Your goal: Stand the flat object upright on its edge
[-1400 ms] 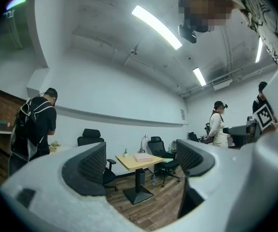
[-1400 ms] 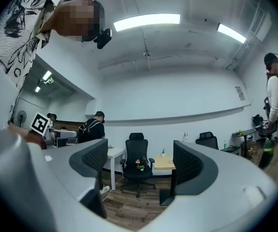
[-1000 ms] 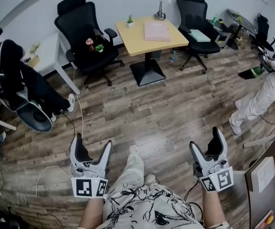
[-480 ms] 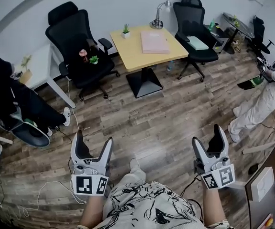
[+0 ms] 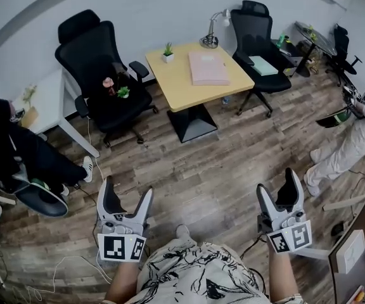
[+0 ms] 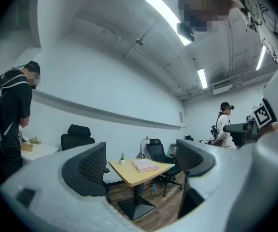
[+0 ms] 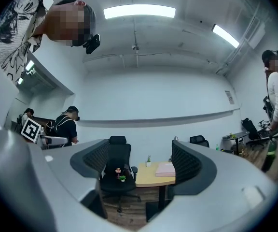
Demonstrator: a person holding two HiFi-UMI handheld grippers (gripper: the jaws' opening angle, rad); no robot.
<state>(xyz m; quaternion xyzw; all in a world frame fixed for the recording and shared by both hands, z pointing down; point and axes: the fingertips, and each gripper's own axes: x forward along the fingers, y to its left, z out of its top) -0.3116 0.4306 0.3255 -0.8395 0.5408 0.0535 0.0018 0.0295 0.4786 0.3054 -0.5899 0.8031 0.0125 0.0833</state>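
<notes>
On the wooden table (image 5: 176, 84) ahead, the pink flat object (image 5: 208, 68) is seen lying flat, well apart from the left gripper (image 5: 128, 190) and right gripper (image 5: 276, 182), both held open, nothing gripped.

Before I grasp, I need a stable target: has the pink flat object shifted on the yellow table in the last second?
No. The pink flat object lies where it did on the yellow table, just in front of the lamp.

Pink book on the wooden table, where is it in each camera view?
Head view: pink book upper centre, on the table.
Left gripper view: book lower centre, seen between the jaws.
Right gripper view: book lower centre, between the jaws.
Shared landmark: small potted plant on that table.
</notes>
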